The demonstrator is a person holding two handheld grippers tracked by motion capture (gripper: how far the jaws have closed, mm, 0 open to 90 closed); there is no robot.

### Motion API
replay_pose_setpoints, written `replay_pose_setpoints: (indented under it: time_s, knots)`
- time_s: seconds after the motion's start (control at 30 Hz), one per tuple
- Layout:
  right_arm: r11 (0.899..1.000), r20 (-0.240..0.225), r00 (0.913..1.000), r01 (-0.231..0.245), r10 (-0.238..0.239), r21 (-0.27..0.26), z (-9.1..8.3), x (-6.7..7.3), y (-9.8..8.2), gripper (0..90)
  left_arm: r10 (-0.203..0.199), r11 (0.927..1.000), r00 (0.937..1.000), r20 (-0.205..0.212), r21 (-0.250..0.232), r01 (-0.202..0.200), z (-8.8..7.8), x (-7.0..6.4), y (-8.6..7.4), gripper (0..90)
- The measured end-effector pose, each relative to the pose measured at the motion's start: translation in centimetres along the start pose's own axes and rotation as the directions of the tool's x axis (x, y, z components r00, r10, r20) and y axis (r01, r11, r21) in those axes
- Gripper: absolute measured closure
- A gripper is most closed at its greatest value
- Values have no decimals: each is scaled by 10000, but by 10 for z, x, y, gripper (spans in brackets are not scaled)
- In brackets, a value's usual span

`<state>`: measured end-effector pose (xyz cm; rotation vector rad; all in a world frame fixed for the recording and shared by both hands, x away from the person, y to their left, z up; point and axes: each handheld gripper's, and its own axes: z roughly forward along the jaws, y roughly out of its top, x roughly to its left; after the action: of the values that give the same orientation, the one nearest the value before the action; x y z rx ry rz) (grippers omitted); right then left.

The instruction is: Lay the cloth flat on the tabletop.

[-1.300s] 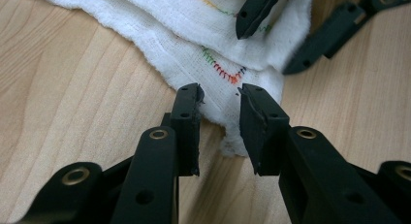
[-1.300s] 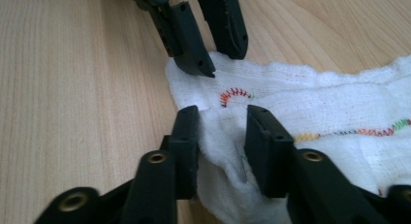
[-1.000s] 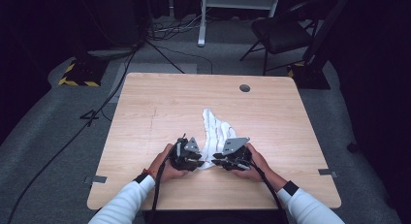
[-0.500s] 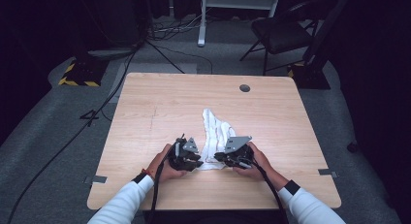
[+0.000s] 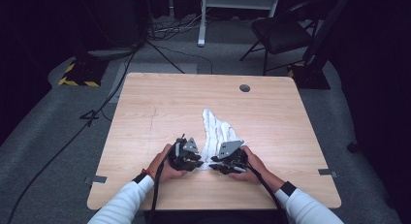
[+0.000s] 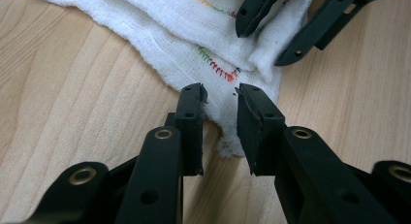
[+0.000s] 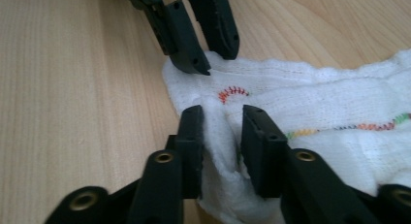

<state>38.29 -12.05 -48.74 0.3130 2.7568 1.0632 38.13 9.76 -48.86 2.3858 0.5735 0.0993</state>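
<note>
Bare table [image 5: 160, 107] around bunched cloth [image 5: 218, 129]

Overhead light falls bright and even on the counter [image 5: 160, 103] at the frame's centre while the room around sinks into darkness, and both gripper views are sharp up close, with soft shadows.

We see a white woven cloth [image 5: 219, 132] lying crumpled and folded into a long, narrow wedge on the wooden table [image 5: 160, 103]. It lies right of centre, tapering toward the far edge and widening toward the near edge. Multicoloured stitching runs along its hems.
</note>
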Motion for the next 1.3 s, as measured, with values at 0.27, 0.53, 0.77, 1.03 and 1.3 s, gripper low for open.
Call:
replay_pose_setpoints:
  time_s: [0.27,0.53,0.77,1.03,1.3]
  knots:
    - [9998,20,9999,-148,148,-133,-6,-3,1,823,36,10000,10000,90,23,-36,0,0,0,722]
    - [9992,197,9995,-238,245,-333,-14,-6,2,875,43,10000,9999,116,41,-43,-1,1,0,728]
    - [9978,478,9983,-291,320,-594,-19,-9,1,889,-58,10000,9998,-210,66,60,-1,2,0,631]
    - [9920,845,9940,-596,693,-1114,-36,-19,0,892,-733,9971,9921,-1017,-258,710,-6,17,9,454]
    - [9808,1456,9829,-866,1128,-1747,-63,-36,-3,892,-943,9937,9757,-1976,-787,801,2,36,22,350]
